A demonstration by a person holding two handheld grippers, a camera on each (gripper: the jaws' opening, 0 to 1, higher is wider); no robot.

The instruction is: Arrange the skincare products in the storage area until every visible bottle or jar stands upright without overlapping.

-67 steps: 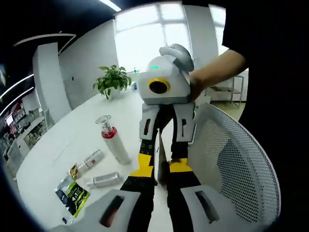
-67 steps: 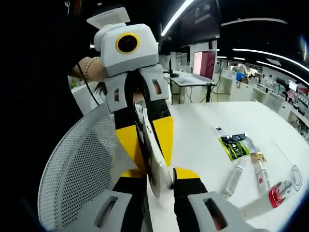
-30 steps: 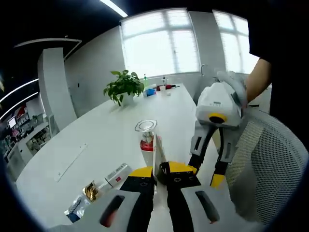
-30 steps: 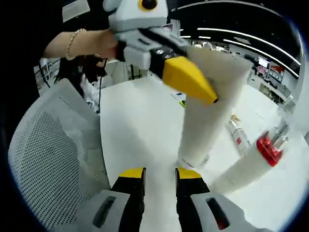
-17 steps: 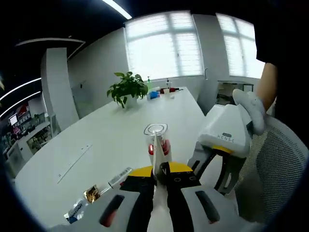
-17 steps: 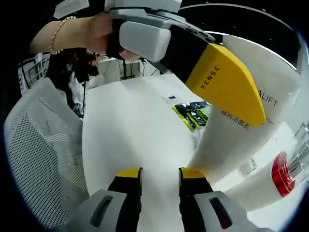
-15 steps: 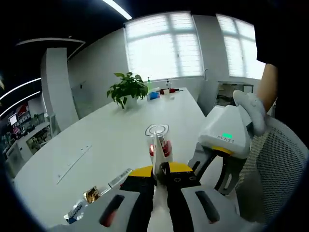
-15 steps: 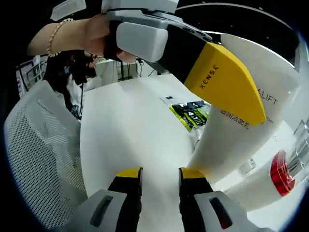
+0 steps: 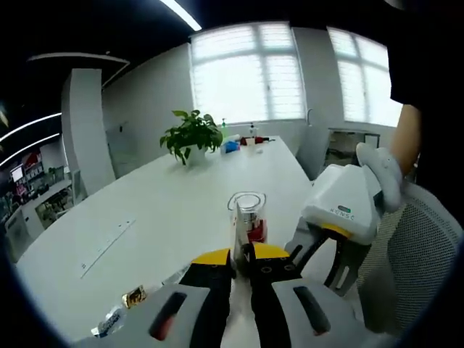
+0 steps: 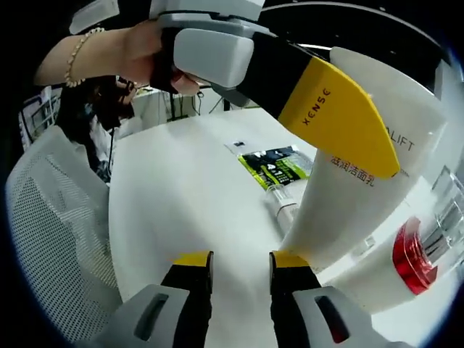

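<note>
Clearly left gripper (image 9: 241, 255) clamps one white tube (image 10: 362, 196), print "LIFT"; right gripper (image 10: 237, 262) open, w/ one red-collared bottle (image 10: 395, 264) beside.

White tube (image 10: 362, 196) upright on the table, red-collared clear-capped bottle (image 10: 406, 268) just beside it, small tubes (image 10: 279, 203) lying flat

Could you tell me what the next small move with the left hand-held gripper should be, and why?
Probably lower the tube until its cap end rests on the table, beside the bottle, then open. The left hand-held gripper is shut on the tube's flat end, holding it nearly upright. The right hand-held gripper is open and holds nothing.
</note>
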